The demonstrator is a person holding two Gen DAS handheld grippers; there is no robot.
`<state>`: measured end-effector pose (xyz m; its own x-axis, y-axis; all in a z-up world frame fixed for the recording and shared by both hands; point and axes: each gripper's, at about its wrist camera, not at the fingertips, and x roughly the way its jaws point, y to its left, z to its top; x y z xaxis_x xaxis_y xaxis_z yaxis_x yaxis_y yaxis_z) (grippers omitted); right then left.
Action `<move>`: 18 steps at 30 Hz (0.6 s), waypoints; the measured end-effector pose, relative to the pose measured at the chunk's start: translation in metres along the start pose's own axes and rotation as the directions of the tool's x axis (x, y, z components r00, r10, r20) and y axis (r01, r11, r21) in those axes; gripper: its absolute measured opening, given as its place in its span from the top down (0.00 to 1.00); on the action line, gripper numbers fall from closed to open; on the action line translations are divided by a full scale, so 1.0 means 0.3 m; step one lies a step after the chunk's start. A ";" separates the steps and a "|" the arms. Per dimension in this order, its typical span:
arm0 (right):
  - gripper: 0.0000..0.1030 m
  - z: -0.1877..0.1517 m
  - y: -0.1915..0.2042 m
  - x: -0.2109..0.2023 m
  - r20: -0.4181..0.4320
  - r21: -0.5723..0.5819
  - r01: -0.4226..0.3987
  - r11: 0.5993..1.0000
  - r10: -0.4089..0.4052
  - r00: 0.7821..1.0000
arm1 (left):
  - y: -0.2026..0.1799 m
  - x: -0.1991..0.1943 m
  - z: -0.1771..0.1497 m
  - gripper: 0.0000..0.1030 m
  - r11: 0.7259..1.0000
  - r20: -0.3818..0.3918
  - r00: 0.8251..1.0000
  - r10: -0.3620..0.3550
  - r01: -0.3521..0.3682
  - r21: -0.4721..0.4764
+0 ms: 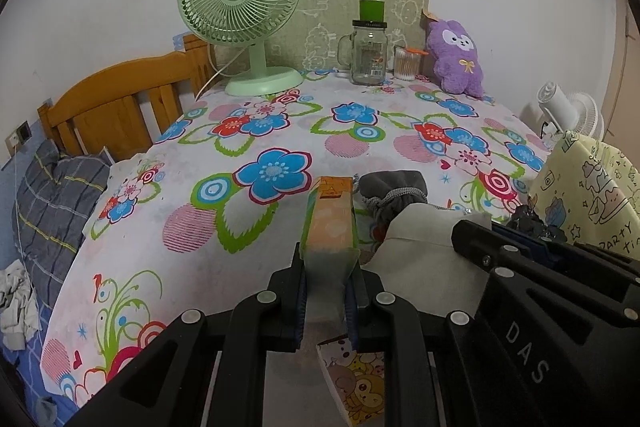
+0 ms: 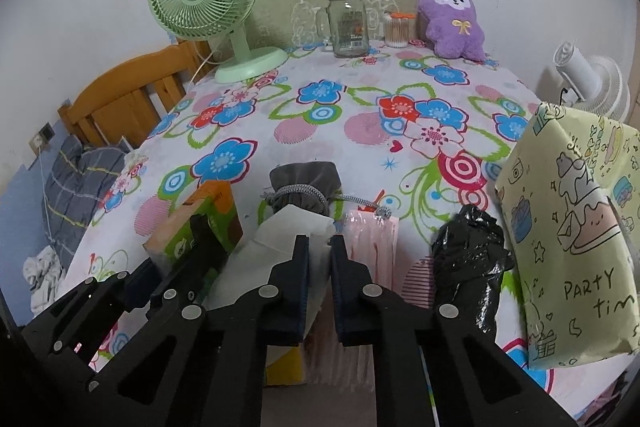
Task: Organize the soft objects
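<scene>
- Left wrist view: the left gripper [image 1: 326, 279] is closed on the near end of an orange and green tissue pack [image 1: 330, 223]. The pack's long axis runs straight away from the jaws, over the flower-printed tablecloth [image 1: 248, 131], towards the far wall.
- Just right of the pack lies a white cloth bag [image 1: 420, 235], with a grey drawstring pouch [image 1: 394, 187] beyond it. The right gripper's black body [image 1: 540, 275] reaches in from the right edge, and its far end overlaps the white bag. Its fingertips are hidden here.
- A cartoon-printed card or booklet [image 1: 360, 383] lies under the left gripper.
- Right wrist view: the right gripper [image 2: 320, 247] has its pads pressed together on the near edge of the white cloth bag [image 2: 288, 227]. The bag spreads left and forward of the jaws, and the grey drawstring pouch [image 2: 304, 183] lies straight ahead, touching the bag's far end.
- A pink striped packet [image 2: 372, 239] lies just right of the jaws, and a crumpled black plastic bag [image 2: 468, 255] farther right.
- The left gripper [image 2: 200, 227] holds the tissue pack [image 2: 204, 215] just to the left. A yellow "party time" bag [image 2: 568, 227] stands at the far right.
- Judgement: the right hand has the bag and is nearer the pouch, so any lift should pull back and up, clear of the tissue pack beside it.
</scene>
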<state>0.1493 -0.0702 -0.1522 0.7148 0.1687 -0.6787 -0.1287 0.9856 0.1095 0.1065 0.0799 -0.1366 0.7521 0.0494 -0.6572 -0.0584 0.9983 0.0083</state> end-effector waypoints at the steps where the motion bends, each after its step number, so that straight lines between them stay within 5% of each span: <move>1: 0.88 0.004 -0.002 -0.005 0.005 0.000 0.000 1.000 0.000 1.000 | -0.002 -0.003 0.004 0.87 1.000 0.001 1.000 0.001 -0.001 0.002; 18: 0.88 0.076 -0.009 -0.167 0.096 -0.027 0.021 0.999 -0.019 0.995 | -0.038 -0.135 0.088 0.87 1.000 0.065 0.998 -0.005 0.005 0.006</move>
<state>0.1295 -0.0813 -0.1018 0.7796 0.1502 -0.6080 -0.1316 0.9884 0.0755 0.0940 0.0674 -0.0903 0.7935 0.0461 -0.6068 -0.0507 0.9987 0.0095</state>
